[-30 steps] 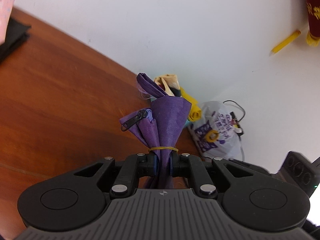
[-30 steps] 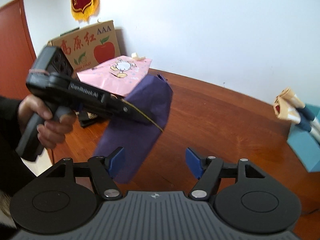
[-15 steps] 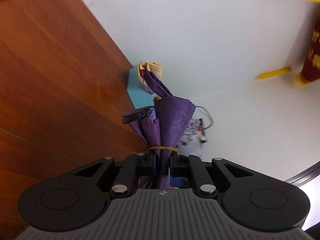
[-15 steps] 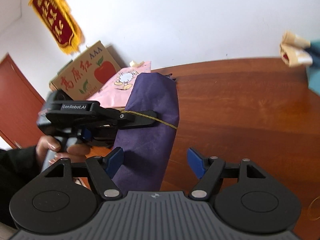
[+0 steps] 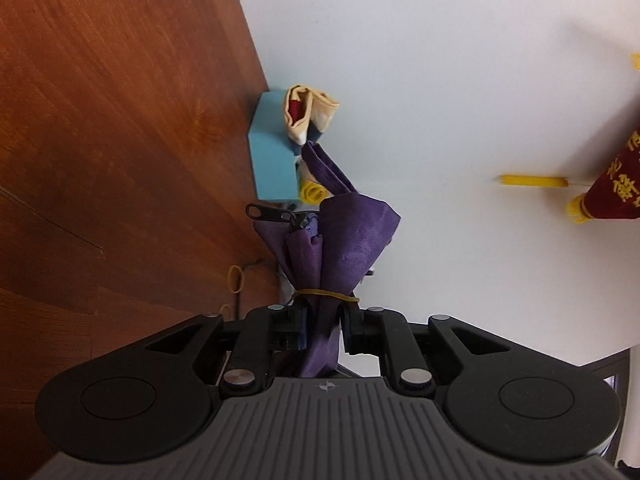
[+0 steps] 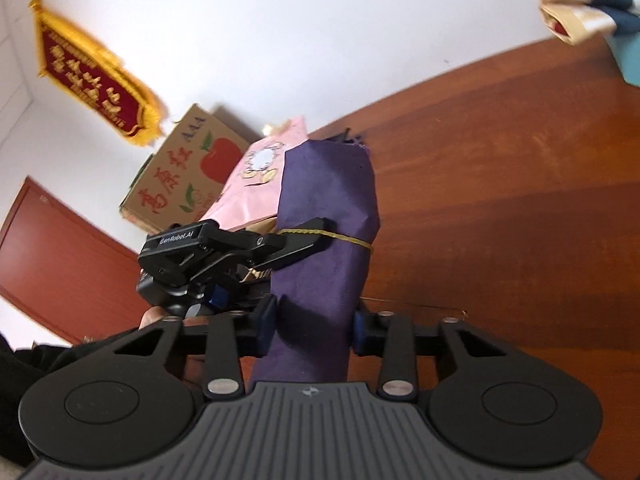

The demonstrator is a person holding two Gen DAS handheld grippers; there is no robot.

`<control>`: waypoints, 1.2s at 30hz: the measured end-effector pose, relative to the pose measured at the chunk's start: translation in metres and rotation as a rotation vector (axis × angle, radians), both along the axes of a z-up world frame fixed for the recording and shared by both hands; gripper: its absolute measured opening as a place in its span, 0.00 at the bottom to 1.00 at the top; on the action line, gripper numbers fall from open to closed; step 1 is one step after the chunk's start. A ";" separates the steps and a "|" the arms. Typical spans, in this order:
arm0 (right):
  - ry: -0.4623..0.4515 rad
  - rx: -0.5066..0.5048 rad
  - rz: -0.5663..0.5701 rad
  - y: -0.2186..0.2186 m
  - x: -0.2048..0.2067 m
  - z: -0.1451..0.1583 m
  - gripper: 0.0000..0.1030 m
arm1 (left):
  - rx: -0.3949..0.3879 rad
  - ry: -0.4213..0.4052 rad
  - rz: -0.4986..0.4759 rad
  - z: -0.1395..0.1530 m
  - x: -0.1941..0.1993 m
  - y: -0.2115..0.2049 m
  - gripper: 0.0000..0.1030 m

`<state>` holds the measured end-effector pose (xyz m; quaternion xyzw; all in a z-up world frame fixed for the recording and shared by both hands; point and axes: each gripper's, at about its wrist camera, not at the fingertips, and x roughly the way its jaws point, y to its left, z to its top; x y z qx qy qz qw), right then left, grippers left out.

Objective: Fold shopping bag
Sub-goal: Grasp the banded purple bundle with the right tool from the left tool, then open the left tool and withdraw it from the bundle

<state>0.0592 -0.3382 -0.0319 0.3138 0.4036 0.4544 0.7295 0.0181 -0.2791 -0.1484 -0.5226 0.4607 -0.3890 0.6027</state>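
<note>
Your left gripper (image 5: pixel 322 330) has its fingers clamped on the purple shopping bag (image 5: pixel 332 240), which is rolled into a bundle w/ a yellow rubber band (image 5: pixel 326 294) around it just past the fingertips; the zipper pull (image 5: pixel 266 213) sticks out to the left. The bag is held up in the air above the wooden tabletop (image 5: pixel 100 120), not lying on it. In the right wrist view your right gripper (image 6: pixel 314 328) has its fingers on either side of the bag's lower part (image 6: pixel 320 272), blue pads touching the cloth or nearly so; can't tell if they press it. The left gripper reaches in from the left at the band. Behind it: pink paper bag (image 6: pixel 248 184), apple carton (image 6: pixel 180 172), red banner (image 6: pixel 88 72) on the wall. A blue box (image 5: pixel 270 160) sits at the tabletop's edge.
</note>
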 end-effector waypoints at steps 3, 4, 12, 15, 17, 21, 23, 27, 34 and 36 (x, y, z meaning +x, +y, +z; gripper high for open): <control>0.039 0.000 -0.043 0.003 -0.004 -0.005 0.31 | 0.014 -0.006 -0.008 0.001 0.004 -0.001 0.21; 0.043 -0.002 -0.051 0.004 -0.005 -0.005 0.30 | 0.016 -0.006 -0.011 0.000 0.005 -0.001 0.22; 0.124 0.004 -0.147 0.007 -0.007 -0.018 0.25 | 0.097 -0.072 -0.065 0.004 0.001 0.005 0.47; 0.140 -0.018 -0.191 0.002 -0.005 -0.021 0.24 | 0.144 -0.108 -0.070 0.008 -0.004 0.010 0.47; 0.133 -0.039 -0.198 0.002 -0.004 -0.021 0.24 | 0.198 -0.140 -0.071 0.014 -0.007 0.012 0.47; 0.104 -0.106 -0.215 0.002 -0.004 -0.016 0.24 | 0.385 -0.286 -0.065 0.037 -0.012 0.007 0.55; 0.104 -0.116 -0.221 0.001 -0.004 -0.015 0.24 | 0.464 -0.360 -0.057 0.047 -0.015 0.001 0.60; 0.110 -0.145 -0.241 0.001 -0.006 -0.011 0.24 | 0.617 -0.497 -0.022 0.064 -0.022 -0.010 0.71; 0.087 -0.200 -0.295 -0.013 -0.011 -0.005 0.24 | 0.900 -0.634 -0.021 0.071 -0.028 -0.034 0.74; 0.082 -0.207 -0.306 -0.015 -0.012 -0.003 0.23 | 0.927 -0.635 -0.026 0.069 -0.027 -0.038 0.74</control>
